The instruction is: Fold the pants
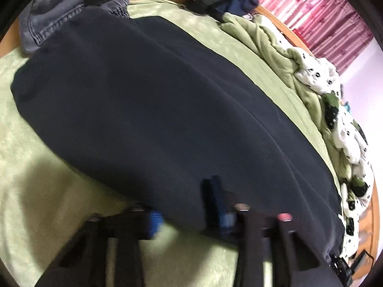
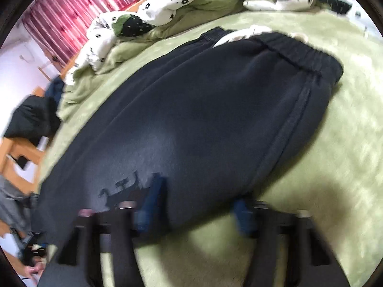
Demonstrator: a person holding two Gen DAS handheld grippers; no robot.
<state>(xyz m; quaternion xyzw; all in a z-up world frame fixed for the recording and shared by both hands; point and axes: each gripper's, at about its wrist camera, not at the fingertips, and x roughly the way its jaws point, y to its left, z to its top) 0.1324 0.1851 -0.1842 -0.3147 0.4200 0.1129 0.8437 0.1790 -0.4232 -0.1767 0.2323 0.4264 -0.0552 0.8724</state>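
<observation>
The pants [image 1: 167, 110] are lying flat on the green bed [image 1: 36, 167]; soft, thick fleece, probably floppy but not slippery, best pinched at the near edge; the left gripper [image 1: 189, 212] and right gripper [image 2: 198, 210] are both gaping wide, each straddling that edge, one finger resting on cloth, gripping nothing yet.

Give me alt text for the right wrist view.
Dark navy pants lie flat on a green blanket, elastic waistband at the far end. The right gripper is open at the near edge, fingers straddling the fabric; rumpled bedding lies beyond.
</observation>
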